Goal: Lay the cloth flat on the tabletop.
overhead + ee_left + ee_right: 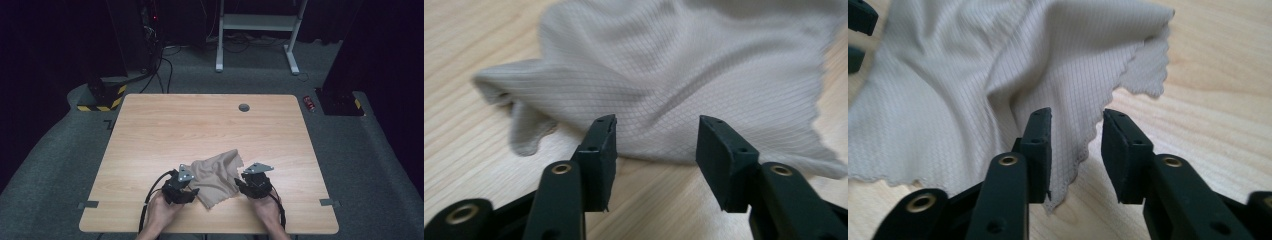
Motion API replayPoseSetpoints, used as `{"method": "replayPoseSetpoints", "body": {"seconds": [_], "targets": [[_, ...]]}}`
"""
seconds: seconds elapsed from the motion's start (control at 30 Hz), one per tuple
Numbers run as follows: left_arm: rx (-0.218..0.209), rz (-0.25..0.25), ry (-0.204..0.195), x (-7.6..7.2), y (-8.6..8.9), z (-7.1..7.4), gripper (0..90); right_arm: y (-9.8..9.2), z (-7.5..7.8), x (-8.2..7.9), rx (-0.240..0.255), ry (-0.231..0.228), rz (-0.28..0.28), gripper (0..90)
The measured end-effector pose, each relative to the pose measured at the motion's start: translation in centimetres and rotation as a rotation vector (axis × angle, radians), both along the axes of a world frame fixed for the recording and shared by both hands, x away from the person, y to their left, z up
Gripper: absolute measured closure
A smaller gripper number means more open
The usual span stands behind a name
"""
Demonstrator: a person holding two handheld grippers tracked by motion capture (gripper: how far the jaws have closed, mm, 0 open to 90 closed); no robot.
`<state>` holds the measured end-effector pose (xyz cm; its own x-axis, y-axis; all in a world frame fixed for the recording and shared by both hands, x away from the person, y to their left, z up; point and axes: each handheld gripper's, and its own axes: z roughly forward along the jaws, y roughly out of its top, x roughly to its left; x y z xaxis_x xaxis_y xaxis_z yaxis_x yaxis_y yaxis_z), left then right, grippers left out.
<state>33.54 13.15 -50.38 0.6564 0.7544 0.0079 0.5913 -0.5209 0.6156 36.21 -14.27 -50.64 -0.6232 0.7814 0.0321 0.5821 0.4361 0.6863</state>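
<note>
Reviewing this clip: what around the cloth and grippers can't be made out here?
- High view: the jaws of the left gripper and right gripper are too small to read.
- Left gripper view: the cloth is cut off by the top edge.
- High view: the red thing on the floor is too small to identify.

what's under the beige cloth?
The beige cloth lies crumpled on the wooden table; bare wood shows around it. Whatever its raised folds might cover is hidden.
</note>
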Motion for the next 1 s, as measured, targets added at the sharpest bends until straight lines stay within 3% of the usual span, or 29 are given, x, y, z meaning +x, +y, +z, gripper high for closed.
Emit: {"method": "replayPoseSetpoints", "body": {"seconds": [0.13,0.2,0.23,0.27,0.33,0.4,0.43,0.57,0.7,0.73,0.77,0.8,0.83,0.87,0.9,1.0], "targets": [[-0.002,0.009,-0.005,0.5,-0.5,-0.3,56.4,0.6,-0.5,0.1,-0.048,0.013,0.017,73.5],[-0.005,-0.002,-0.003,0.7,-0.5,-0.3,58.8,0.9,-0.6,0.0,-0.063,-0.005,0.050,86.3],[-0.007,-0.001,-0.008,0.8,-0.4,-0.3,67.4,1.1,-0.5,-0.1,-0.081,-0.007,0.068,89.5],[-0.004,-0.003,-0.005,0.9,-0.4,-0.2,67.4,1.1,-0.5,-0.1,-0.081,-0.007,0.068,89.5],[0.016,-0.012,0.005,1.4,-0.3,0.0,83.7,0.9,-0.3,-0.1,-0.079,0.011,0.079,90.0],[0.021,-0.017,0.002,1.4,-0.2,0.1,86.1,0.6,-0.1,-0.2,-0.077,0.010,0.070,90.0],[0.023,-0.020,-0.009,1.3,0.0,0.2,87.2,-0.5,0.4,-0.6,-0.060,0.000,0.049,90.0],[-0.003,-0.018,-0.005,1.1,0.8,0.9,87.2,-2.4,1.2,-1.6,-0.052,-0.003,0.022,90.0],[0.005,-0.029,0.017,1.0,0.9,0.5,85.8,-3.5,1.1,-2.9,-0.091,0.019,0.033,89.9],[0.001,-0.025,0.019,1.1,0.9,0.5,83.2,-3.5,0.8,-3.1,-0.102,0.028,0.047,89.5],[-0.032,0.006,0.005,1.3,1.3,0.7,72.2,-3.4,0.6,-3.1,-0.091,0.036,0.046,84.7],[-0.032,0.006,0.005,1.3,1.3,0.7,67.5,-3.4,0.6,-3.1,-0.091,0.036,0.046,84.7],[-0.044,0.046,-0.020,1.6,1.7,1.0,62.4,-3.4,0.8,-2.5,-0.050,0.022,0.020,78.0],[-0.044,0.046,-0.020,1.6,1.7,1.0,59.8,-3.4,0.8,-2.5,-0.050,0.022,0.020,78.0],[-0.048,0.094,-0.049,2.1,2.4,1.5,57.6,-3.0,1.3,-1.6,-0.020,0.004,0.009,75.5],[-0.044,0.167,-0.066,3.3,3.4,2.1,53.1,-1.6,1.8,0.8,-0.005,-0.023,-0.009,67.5]]}}
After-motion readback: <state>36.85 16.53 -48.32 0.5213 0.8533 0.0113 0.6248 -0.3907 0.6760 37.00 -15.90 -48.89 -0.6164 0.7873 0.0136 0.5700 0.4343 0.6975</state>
